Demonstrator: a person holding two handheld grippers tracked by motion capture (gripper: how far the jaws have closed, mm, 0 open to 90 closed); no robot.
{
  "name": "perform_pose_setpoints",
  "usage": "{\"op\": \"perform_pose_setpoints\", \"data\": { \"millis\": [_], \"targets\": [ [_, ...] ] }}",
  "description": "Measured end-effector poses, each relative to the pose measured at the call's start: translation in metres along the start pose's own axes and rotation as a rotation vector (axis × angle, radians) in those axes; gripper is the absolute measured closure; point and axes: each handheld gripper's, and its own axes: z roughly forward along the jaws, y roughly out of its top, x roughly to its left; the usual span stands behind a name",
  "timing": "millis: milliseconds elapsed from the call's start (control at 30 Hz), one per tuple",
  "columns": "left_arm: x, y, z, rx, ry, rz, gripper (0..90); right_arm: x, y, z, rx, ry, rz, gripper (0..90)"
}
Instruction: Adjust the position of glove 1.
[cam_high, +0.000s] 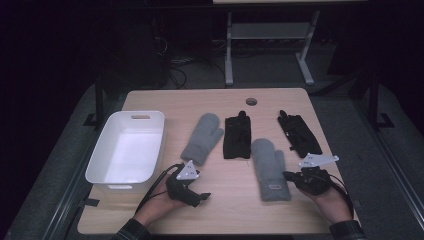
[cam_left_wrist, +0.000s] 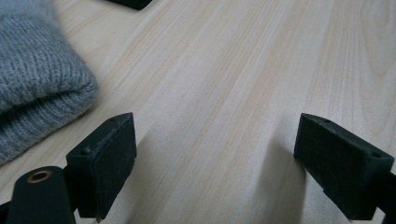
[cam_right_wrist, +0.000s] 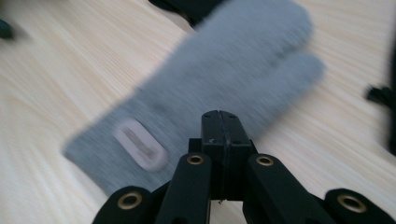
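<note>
The right tool (cam_high: 291, 176), jaws pressed together on nothing, sits at the cuff of the grey mitten (cam_high: 270, 170) lying flat on the worktop (cam_high: 165, 102) — an approach, I judge; next it must open. The mitten's long axis runs cuff-near, fingertips away. The left tool (cam_high: 202, 196) stands wide, empty.

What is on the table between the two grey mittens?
In the high view, a black glove lies between the left grey mitten and the right grey mitten, its fingers pointing away from the person.
</note>
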Motion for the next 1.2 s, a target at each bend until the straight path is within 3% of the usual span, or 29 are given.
{"op": "perform_pose_setpoints", "data": {
  "millis": [167, 300, 633, 1100, 1200],
  "targets": [
    [0.0, 0.0, 0.0, 0.005, 0.0, 0.001, 12.1, -0.005, -0.011, 0.003, 0.071, 0.009, 0.007, 90.0],
    [0.0, 0.0, 0.0, 0.004, 0.0, 0.0, 12.1, 0.001, -0.014, 0.006, 0.108, 0.045, -0.016, 90.0],
    [0.0, 0.0, 0.0, -0.003, 0.0, -0.004, 12.1, 0.028, -0.007, 0.016, 0.127, 0.164, -0.113, 89.9],
    [0.0, 0.0, 0.0, -0.003, 0.0, -0.004, 12.1, 0.053, 0.014, 0.04, 0.123, 0.262, -0.168, 90.0],
    [0.0, 0.0, 0.0, 0.0, 0.001, 0.0, 12.1, 0.054, 0.02, 0.041, 0.098, 0.276, -0.186, 90.0]
  ]
}}
